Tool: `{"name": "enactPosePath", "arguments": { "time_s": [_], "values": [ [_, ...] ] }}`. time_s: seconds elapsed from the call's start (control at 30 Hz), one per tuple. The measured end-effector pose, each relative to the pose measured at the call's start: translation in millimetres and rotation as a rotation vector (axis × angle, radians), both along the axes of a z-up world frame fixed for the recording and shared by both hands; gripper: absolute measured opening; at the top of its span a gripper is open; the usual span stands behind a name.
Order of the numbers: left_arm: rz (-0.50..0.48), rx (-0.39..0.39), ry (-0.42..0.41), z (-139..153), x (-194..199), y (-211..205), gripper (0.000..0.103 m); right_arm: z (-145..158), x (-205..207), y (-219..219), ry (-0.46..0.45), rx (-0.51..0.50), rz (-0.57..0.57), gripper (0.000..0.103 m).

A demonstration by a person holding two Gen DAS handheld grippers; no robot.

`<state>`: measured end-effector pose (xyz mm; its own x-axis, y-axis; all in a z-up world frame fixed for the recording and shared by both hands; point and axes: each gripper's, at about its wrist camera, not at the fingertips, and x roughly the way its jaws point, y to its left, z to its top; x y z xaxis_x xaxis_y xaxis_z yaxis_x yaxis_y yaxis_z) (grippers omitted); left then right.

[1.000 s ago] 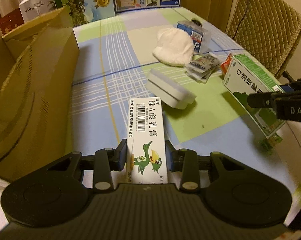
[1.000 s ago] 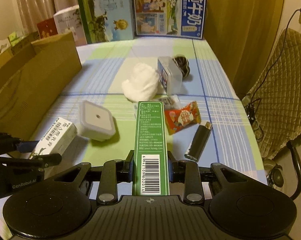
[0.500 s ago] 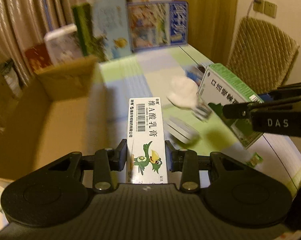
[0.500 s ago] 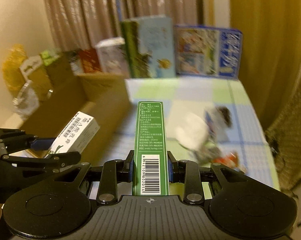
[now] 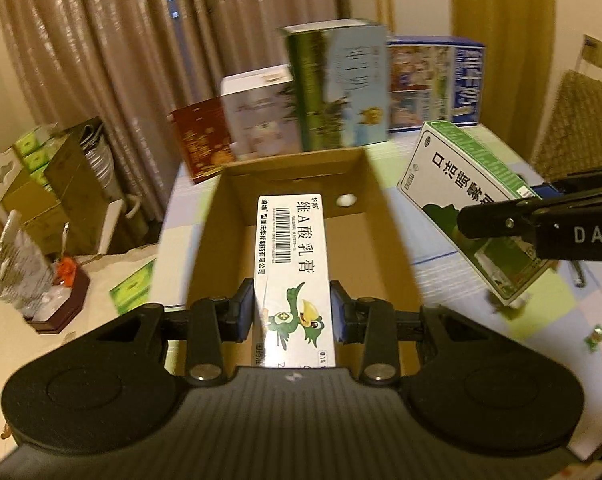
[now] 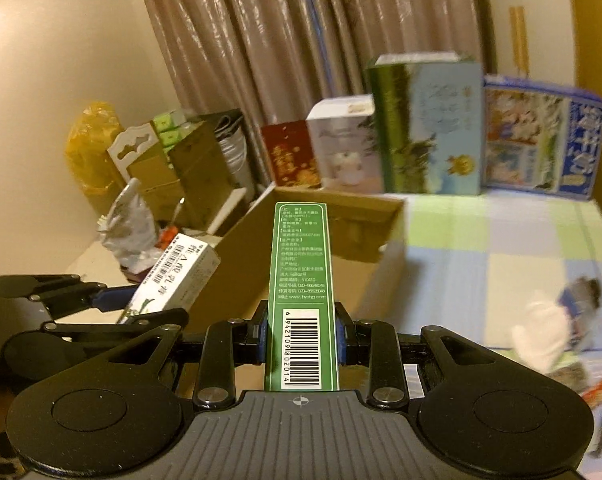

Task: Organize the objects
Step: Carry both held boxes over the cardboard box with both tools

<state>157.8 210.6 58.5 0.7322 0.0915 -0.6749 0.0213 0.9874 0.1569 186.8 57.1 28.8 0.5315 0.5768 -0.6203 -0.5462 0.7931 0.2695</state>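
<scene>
Both claws swung from table to cardboard box [image 5: 301,216], left claw [image 5: 292,312] clamping white carton [image 5: 291,264], right claw [image 6: 301,330] clamping green carton [image 6: 301,280].

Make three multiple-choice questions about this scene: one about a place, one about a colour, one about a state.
1. Where is the white box that the left gripper holds?
A. above the open carton
B. on the chair
C. beside the curtain

2. What colour is the side with the barcode on the box in the right gripper?
A. red
B. green
C. blue

3. How is the left gripper?
A. open and empty
B. shut on the white box
C. out of view

Answers:
1 A, the carton's brown inside shows under and around the box.
2 B, the barcode sits on a green panel.
3 B, both fingers press the box's sides.
</scene>
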Motion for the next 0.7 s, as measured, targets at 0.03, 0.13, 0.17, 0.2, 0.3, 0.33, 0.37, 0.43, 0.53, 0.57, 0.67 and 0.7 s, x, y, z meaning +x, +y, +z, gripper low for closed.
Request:
{"name": "enactPosePath", "arguments": {
  "time_s": [0.03,0.13,0.17,0.2,0.3,0.33,0.37,0.43,0.53,0.57,0.67,0.7],
  "values": [
    [0.006,-0.003,0.003,-2,2,7,0.032,-4,3,6,0.013,0.001,-0.001,0.027],
    [0.015,-0.022,0.018,-11,10,26,0.032,-17,13,20,0.054,0.0,-0.008,0.027],
    [0.016,-0.028,0.023,-15,13,30,0.032,-22,17,23,0.069,0.001,-0.009,0.027],
    [0.016,-0.033,0.028,-19,15,34,0.032,-26,21,27,0.081,-0.001,-0.011,0.027],
    [0.015,-0.045,0.043,-31,23,41,0.033,-36,30,33,0.094,-0.01,-0.016,0.027],
    [0.013,-0.05,0.047,-35,25,43,0.033,-39,33,35,0.097,-0.014,-0.016,0.027],
    [0.011,-0.053,0.051,-38,27,45,0.033,-41,33,36,0.097,-0.018,-0.018,0.027],
    [0.007,-0.056,0.054,-44,32,48,0.033,-47,37,40,0.103,-0.025,-0.023,0.027],
    [0.0,-0.065,0.063,-52,40,51,0.033,-55,40,42,0.114,-0.029,-0.03,0.027],
    [-0.003,-0.069,0.066,-55,43,51,0.033,-56,42,43,0.121,-0.026,-0.03,0.027],
    [-0.013,-0.078,0.079,-61,50,52,0.033,-61,45,43,0.132,-0.015,-0.038,0.027],
    [-0.017,-0.081,0.074,-63,51,53,0.035,-63,46,43,0.132,-0.017,-0.04,0.027]
  ]
}}
